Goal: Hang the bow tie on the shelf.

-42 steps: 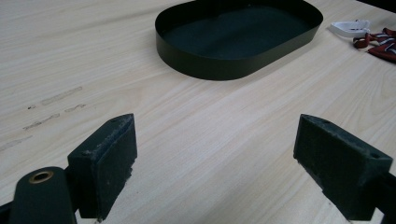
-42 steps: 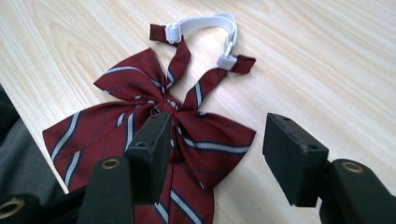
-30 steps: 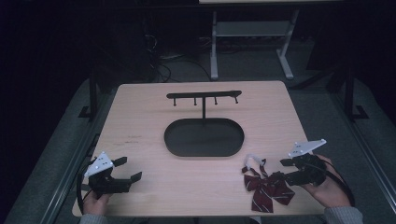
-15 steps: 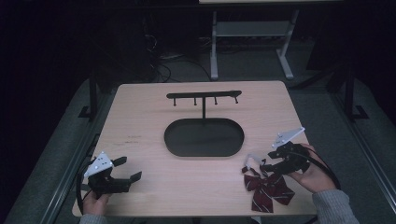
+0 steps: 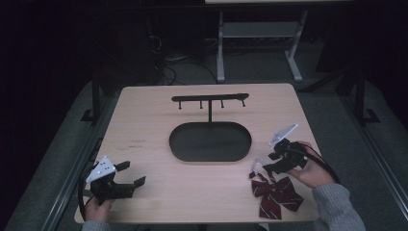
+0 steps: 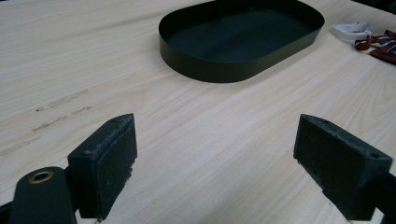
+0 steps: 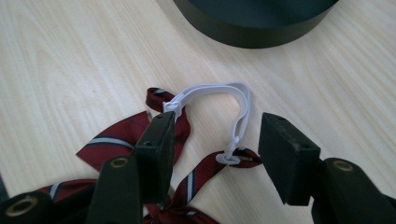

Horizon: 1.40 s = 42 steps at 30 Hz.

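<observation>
I'm closing my right gripper's (image 7: 212,140) open jaws around the bow tie's (image 7: 140,140) limp white strap (image 7: 219,93) (light, floppy), left gripper (image 6: 215,158) open.

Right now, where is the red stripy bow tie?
In the high view, the bow tie lies near the table's front right corner, just under the right tool, right of the black oval tray.

The bow tie (image 5: 276,192) lies on the table (image 5: 144,120) directly below the right gripper (image 5: 267,166), its strap loop (image 7: 219,100) between the jaws. The oval tray (image 5: 210,142) sits between both grippers, ahead of the left gripper (image 5: 132,174). The hook rack (image 5: 210,100) stands behind the tray.
</observation>
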Each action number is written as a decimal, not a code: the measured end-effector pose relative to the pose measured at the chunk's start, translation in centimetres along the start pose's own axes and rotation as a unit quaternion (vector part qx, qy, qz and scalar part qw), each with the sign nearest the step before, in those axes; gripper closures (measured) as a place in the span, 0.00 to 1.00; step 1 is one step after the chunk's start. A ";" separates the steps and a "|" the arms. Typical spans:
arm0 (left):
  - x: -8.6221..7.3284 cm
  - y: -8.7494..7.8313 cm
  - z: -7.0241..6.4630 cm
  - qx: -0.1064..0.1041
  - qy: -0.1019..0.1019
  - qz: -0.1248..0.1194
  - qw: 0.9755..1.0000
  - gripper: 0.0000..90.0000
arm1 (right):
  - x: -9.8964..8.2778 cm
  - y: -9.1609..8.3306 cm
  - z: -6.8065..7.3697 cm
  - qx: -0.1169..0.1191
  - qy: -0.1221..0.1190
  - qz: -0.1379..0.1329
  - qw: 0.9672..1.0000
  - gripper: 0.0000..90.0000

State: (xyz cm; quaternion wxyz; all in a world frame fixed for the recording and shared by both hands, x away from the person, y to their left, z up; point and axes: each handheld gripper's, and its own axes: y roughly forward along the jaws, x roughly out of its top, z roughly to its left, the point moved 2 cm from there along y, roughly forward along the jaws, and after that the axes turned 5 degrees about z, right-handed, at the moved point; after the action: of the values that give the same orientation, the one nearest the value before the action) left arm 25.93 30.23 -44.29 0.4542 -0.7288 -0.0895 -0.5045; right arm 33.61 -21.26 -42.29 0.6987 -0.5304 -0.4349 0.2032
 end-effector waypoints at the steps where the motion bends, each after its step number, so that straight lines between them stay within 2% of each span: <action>1: 0.0 0.0 0.0 0.000 0.000 -0.001 1.000 0.15 | 0.3 0.4 -0.2 0.001 0.000 0.006 1.000 0.51; 8: 0.0 0.0 0.0 -0.001 0.001 -0.001 1.000 0.15 | 1.2 1.7 -1.0 0.010 0.007 0.024 1.000 0.55; 12: 0.1 0.0 0.0 -0.001 0.001 0.000 1.000 0.15 | 1.3 2.5 -1.3 0.002 0.009 0.042 0.999 0.59; 17: 0.1 0.0 0.0 -0.005 -0.003 -0.005 1.000 0.15 | 1.4 3.1 -1.6 0.003 0.013 0.054 0.998 0.63; 18: 0.1 -0.1 -0.1 -0.004 -0.005 -0.008 1.000 0.15 | 1.5 3.3 -1.7 0.001 0.015 0.059 0.998 0.66; 25: 0.1 0.0 0.0 -0.003 -0.002 -0.004 1.000 0.15 | 1.6 4.1 -2.0 -0.008 0.021 0.078 0.997 0.73; 29: 0.1 -0.1 0.0 -0.003 -0.002 -0.004 1.000 0.15 | 1.7 4.6 -1.9 -0.016 0.018 0.090 0.996 0.82; 36: 0.1 -0.1 0.0 -0.003 -0.003 -0.005 1.000 0.15 | 1.8 4.8 -1.6 -0.028 0.007 0.095 0.995 0.93; 42: 0.1 -0.1 0.1 -0.001 -0.003 -0.007 1.000 0.15 | 1.9 4.8 -1.4 -0.033 0.002 0.096 0.995 0.97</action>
State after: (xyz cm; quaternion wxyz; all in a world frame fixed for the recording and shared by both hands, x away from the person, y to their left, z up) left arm 25.97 30.29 -44.13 0.4495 -0.7301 -0.0953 -0.5058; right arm 36.62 -18.92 -46.01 0.6590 -0.5929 -0.3872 0.2536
